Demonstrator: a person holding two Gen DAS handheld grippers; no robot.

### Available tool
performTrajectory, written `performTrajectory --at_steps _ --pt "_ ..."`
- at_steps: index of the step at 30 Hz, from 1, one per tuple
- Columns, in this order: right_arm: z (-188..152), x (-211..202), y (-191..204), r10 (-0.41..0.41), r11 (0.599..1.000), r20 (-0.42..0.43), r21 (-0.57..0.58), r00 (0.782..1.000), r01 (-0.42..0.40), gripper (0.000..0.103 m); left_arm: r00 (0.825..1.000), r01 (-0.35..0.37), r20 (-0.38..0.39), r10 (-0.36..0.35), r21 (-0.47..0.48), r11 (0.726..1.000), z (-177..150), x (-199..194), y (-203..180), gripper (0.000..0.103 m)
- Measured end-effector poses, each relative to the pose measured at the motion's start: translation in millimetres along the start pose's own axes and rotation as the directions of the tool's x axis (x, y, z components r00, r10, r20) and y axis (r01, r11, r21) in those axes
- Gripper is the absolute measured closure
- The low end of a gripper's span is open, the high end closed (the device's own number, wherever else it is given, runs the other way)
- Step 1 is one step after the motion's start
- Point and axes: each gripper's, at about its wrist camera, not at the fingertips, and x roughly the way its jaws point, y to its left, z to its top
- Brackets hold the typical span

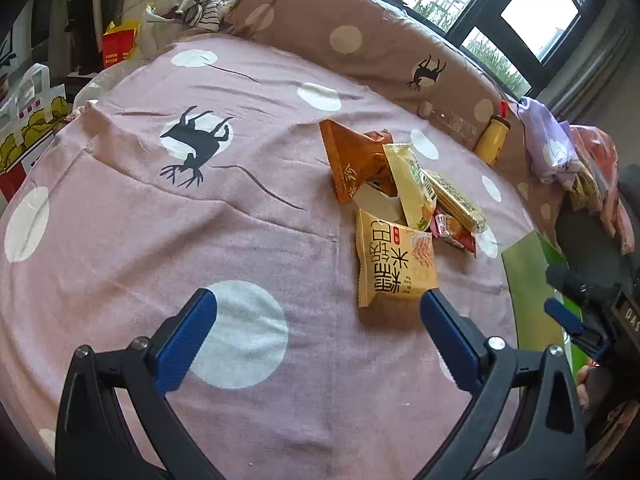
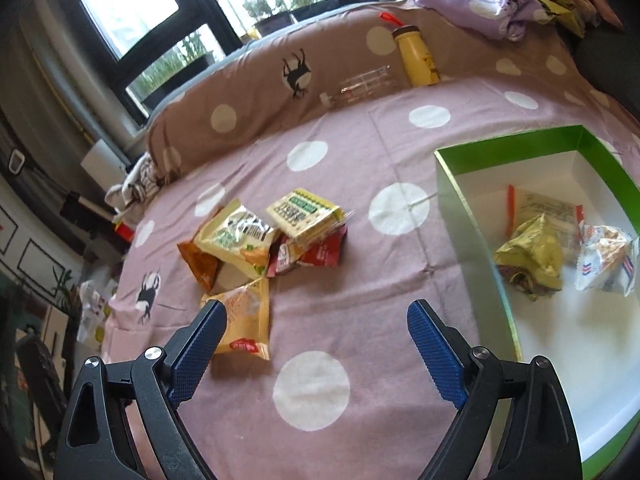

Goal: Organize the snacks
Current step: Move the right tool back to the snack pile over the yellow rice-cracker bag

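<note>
A loose pile of snack packets (image 1: 400,196) lies on a pink bedspread (image 1: 200,240) with white dots and deer prints, right of centre in the left wrist view and left of centre in the right wrist view. Nearest the cameras is a yellow rice-cracker packet (image 1: 394,262) lying flat; in the left wrist view its long axis runs up and down the frame and its large printed characters are turned sideways. Above it an orange packet (image 1: 348,160) stands tilted, propped against the others. A pale yellow packet (image 1: 410,188) leans over the middle of the pile, and a long cream bar packet (image 1: 452,200) slants from upper left to lower right. Small red packets (image 1: 452,230) are tucked under these.

At the right of the right wrist view sits an open green box (image 2: 452,188) with a white inside, holding three packets: a crumpled yellow-green one (image 2: 532,256), a white one (image 2: 606,266), and a flat pale one with orange edges (image 2: 548,212).

The left gripper (image 1: 320,304) is spread wide above the bedspread, empty, its right finger just beside the rice-cracker packet's lower corner. The right gripper (image 2: 316,312) is likewise spread wide and empty, between pile and box.

A yellow bottle (image 2: 416,58) and a clear bottle (image 2: 364,84) lie against a brown dotted bolster (image 2: 260,92) in the upper part of the frame.
</note>
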Motion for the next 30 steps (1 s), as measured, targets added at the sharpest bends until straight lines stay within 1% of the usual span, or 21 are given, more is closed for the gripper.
performTrajectory --at_steps 1,3,4,6,8,9,11,13,14,15,17,18,19,22,23,24,26,28,30 --pt "-0.7 6.9 9.1 0.001 1.000 -0.023 -0.018 1.000 -0.001 0.011 1.000 -0.015 0.008 0.015 -0.012 1.000 1.5 -2.2 4.2 0.001" --pt "-2.0 21.1 25.0 0.007 0.999 -0.068 -0.035 0.998 -0.009 0.011 0.997 -0.074 0.029 0.075 -0.030 0.997 5.0 -5.7 13.2 0.001" --pt "-3.1 29.2 33.4 0.015 0.999 -0.092 -0.044 0.996 -0.019 0.011 0.995 -0.092 0.033 0.093 -0.039 0.995 6.0 -7.5 17.0 0.001" --pt "-5.4 45.8 47.1 0.025 0.998 -0.137 -0.049 0.990 -0.032 0.011 0.994 -0.101 0.041 0.104 -0.066 0.993 8.9 -11.2 26.3 0.001" --pt "-8.6 61.5 61.5 0.011 0.998 -0.175 -0.065 0.984 -0.023 0.011 0.993 -0.103 0.055 0.108 -0.091 0.990 10.7 -16.0 34.0 0.001" --pt "-9.7 68.9 69.5 -0.004 0.996 -0.186 -0.087 0.982 -0.012 0.011 0.992 -0.104 0.058 0.110 -0.100 0.990 11.3 -17.5 37.3 0.001" --pt "-10.3 80.2 84.0 -0.048 0.989 -0.181 -0.150 0.982 0.021 0.011 0.993 -0.100 0.057 0.107 -0.113 0.989 12.8 -18.8 42.4 0.001" --pt "-9.0 91.6 92.8 -0.141 0.973 -0.157 -0.204 0.978 0.107 0.011 0.994 -0.091 0.052 0.097 -0.120 0.989 13.7 -18.7 44.5 0.001" --pt "-8.9 97.1 94.7 -0.166 0.968 -0.152 -0.213 0.974 0.132 0.011 0.994 -0.089 0.049 0.095 -0.121 0.989 13.9 -18.6 44.8 0.001" --pt "-9.3 102.3 95.0 -0.167 0.968 -0.161 -0.217 0.973 0.130 0.011 0.995 -0.087 0.047 0.093 -0.119 0.989 14.9 -18.1 44.0 0.001" --pt "-11.7 112.3 92.3 -0.126 0.975 -0.205 -0.207 0.971 0.082 0.011 0.995 -0.084 0.046 0.089 -0.114 0.990 15.5 -17.7 42.6 0.001" --pt "-13.7 115.6 90.4 -0.114 0.977 -0.216 -0.202 0.970 0.069 0.012 0.995 -0.081 0.046 0.087 -0.110 0.991 15.6 -17.6 41.6 0.001" --pt "-15.0 117.0 88.0 -0.117 0.977 -0.216 -0.200 0.969 0.073 0.014 0.995 -0.081 0.046 0.086 -0.104 0.991 15.5 -17.4 40.2 0.001" --pt "-20.4 112.8 87.2 -0.111 0.969 -0.175 -0.237 0.978 0.067 0.030 0.995 -0.085 0.043 0.089 -0.088 0.992 14.7 -15.8 36.0 0.001" --pt "-21.5 108.7 86.3 -0.107 0.968 -0.164 -0.242 0.981 0.066 0.037 0.995 -0.088 0.041 0.092 -0.083 0.993 14.2 -15.2 34.8 0.001" --pt "-21.3 106.6 84.6 -0.102 0.971 -0.163 -0.230 0.981 0.062 0.042 0.995 -0.091 0.039 0.094 -0.078 0.993 13.9 -14.7 33.7 0.001" --pt "-21.9 100.5 77.8 -0.076 0.980 -0.180 -0.195 0.981 0.040 0.043 0.995 -0.092 0.037 0.095 -0.071 0.993 12.8 -13.6 31.7 0.001" --pt "-25.3 91.7 70.0 -0.032 0.986 -0.211 -0.168 0.977 -0.004 0.043 0.995 -0.092 0.032 0.094 -0.064 0.994 11.7 -12.6 29.1 0.001" --pt "-31.2 78.2 62.0 -0.020 0.987 -0.226 -0.161 0.974 -0.017 0.043 0.996 -0.089 0.026 0.090 -0.054 0.995 10.5 -11.1 25.4 0.001"
